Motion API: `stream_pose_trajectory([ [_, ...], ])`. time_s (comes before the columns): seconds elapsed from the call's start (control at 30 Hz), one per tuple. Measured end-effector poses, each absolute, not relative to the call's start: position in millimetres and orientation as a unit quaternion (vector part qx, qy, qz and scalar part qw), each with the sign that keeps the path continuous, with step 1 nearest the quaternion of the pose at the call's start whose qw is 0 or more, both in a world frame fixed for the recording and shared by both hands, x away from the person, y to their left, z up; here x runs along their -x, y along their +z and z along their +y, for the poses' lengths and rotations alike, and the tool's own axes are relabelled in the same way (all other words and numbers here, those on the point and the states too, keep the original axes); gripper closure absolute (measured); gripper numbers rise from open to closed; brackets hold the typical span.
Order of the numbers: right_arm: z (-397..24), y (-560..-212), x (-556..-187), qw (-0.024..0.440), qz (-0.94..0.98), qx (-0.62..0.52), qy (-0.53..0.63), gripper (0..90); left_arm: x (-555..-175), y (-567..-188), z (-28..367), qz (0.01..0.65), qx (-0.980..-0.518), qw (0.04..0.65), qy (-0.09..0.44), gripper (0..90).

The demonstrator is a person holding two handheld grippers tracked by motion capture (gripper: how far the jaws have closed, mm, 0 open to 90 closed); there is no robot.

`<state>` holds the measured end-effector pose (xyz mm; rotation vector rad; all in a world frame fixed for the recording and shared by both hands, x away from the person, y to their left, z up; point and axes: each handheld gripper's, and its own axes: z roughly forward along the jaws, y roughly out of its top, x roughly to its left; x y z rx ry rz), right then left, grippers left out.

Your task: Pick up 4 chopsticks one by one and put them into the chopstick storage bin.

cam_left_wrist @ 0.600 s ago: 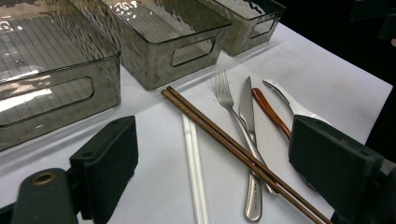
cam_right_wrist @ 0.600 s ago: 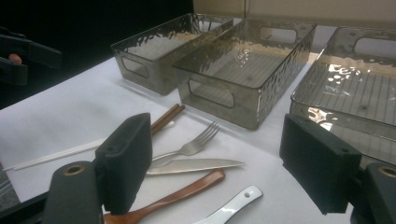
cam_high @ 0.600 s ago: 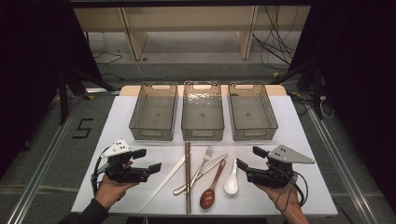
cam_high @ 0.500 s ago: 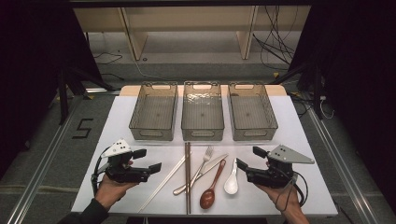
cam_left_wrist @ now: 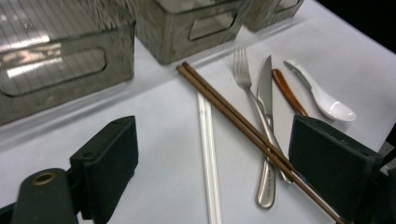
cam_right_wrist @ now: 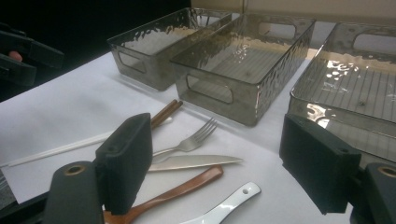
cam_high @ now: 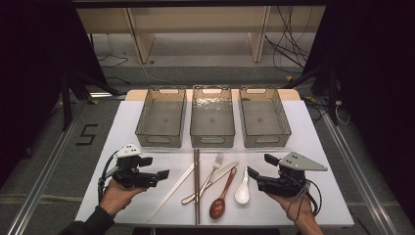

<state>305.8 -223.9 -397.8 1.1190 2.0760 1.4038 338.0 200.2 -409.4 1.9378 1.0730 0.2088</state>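
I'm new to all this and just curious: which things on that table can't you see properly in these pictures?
- Brown chopsticks: in the left gripper view, their near ends pass behind the left tongs' black jaw.
- Wooden spoon: in the right gripper view, its bowl is hidden behind the right tongs' jaw.
- White spoon: same view, bowl cut off by the bottom edge.
- Right-hand bin: same view, cut off by the right edge.

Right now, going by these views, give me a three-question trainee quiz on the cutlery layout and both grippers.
1. True or false: the left gripper holds the white chopsticks.
2. How many clear bins stand in the row behind the cutlery?
3. Which piece lies nearest the right gripper: A) fork, B) white spoon, C) brown chopsticks?

Key:
1. False; its jaws are open and empty.
2. Three, all empty.
3. B.
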Motion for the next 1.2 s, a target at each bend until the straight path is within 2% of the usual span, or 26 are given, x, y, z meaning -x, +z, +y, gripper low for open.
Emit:
stream_pose_trajectory([
  [0.17, -223.9, -398.1, -306.1, 0.197, 0.743, -0.401, 0.498, 26.6, -346.9, -409.4, 189.7, 0.443, -0.81, 0.376, 0.081, 15.8],
  [0.33, -223.9, -398.9, -307.1, 0.197, 0.745, -0.403, 0.494, 26.7, -356.3, -412.1, 175.2, 0.426, -0.841, 0.323, 0.081, 16.3],
  [0.57, -222.0, -399.2, -307.2, 0.195, 0.751, -0.399, 0.49, 26.7, -364.8, -412.7, 167.0, 0.421, -0.854, 0.296, 0.08, 17.0],
  [0.9, -221.3, -399.5, -307.1, 0.192, 0.753, -0.395, 0.489, 26.7, -376.5, -429.9, 155.8, 0.414, -0.881, 0.222, 0.062, 17.9],
  [1.2, -220.3, -400.0, -307.4, 0.188, 0.756, -0.395, 0.487, 26.9, -378.0, -439.7, 151.9, 0.402, -0.895, 0.19, 0.036, 27.5],
])
